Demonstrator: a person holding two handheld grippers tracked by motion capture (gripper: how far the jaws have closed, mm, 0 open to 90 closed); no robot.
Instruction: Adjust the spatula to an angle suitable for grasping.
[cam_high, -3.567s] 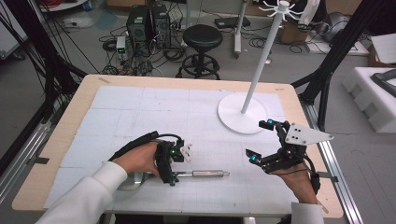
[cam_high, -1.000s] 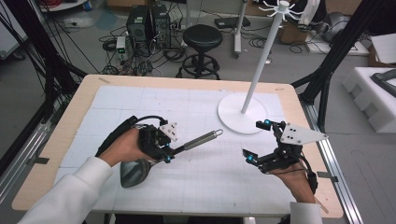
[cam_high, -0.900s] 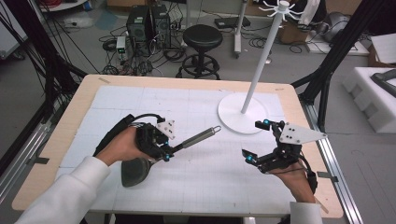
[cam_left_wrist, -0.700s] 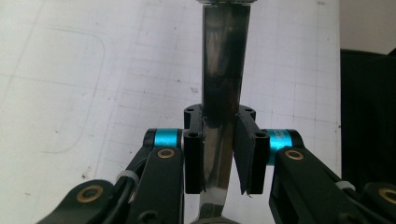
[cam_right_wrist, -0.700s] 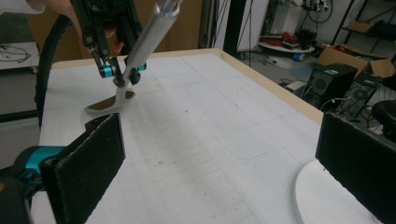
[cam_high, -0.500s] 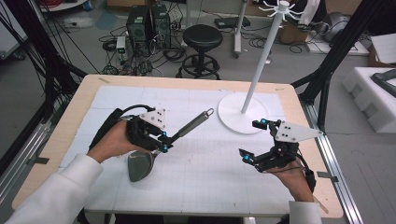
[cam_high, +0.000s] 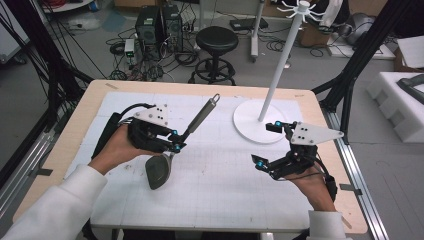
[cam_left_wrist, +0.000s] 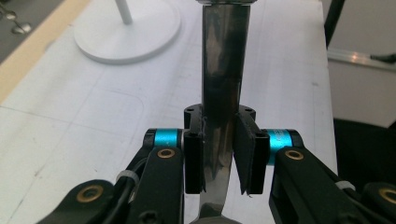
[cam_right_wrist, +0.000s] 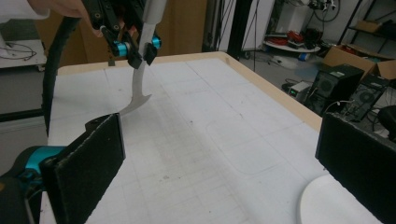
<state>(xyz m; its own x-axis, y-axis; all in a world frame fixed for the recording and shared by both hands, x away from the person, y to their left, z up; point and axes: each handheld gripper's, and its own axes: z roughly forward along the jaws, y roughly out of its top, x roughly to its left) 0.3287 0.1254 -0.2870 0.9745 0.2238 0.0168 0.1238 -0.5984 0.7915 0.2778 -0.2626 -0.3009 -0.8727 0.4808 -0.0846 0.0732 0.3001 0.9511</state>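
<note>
Near our side of the table (cam_high: 65, 150), we are holding a gripper in each hand above the white mat (cam_high: 220, 185). Our left gripper (cam_high: 175, 141) is pinching the metal ladle (cam_high: 172, 150) by its handle, with both black pads pressed on the shiny stem. We are holding the ladle off the mat, tilted, its bowl hanging low toward us and its handle pointing up and away. Our right gripper (cam_high: 267, 145) is hovering with its jaws spread wide and nothing between them. Between the two grippers we are seeing a wide bare stretch of mat. Farther off, the round base of the white stand (cam_high: 257, 120) is sitting near the far right edge, just beyond the right gripper.
</note>
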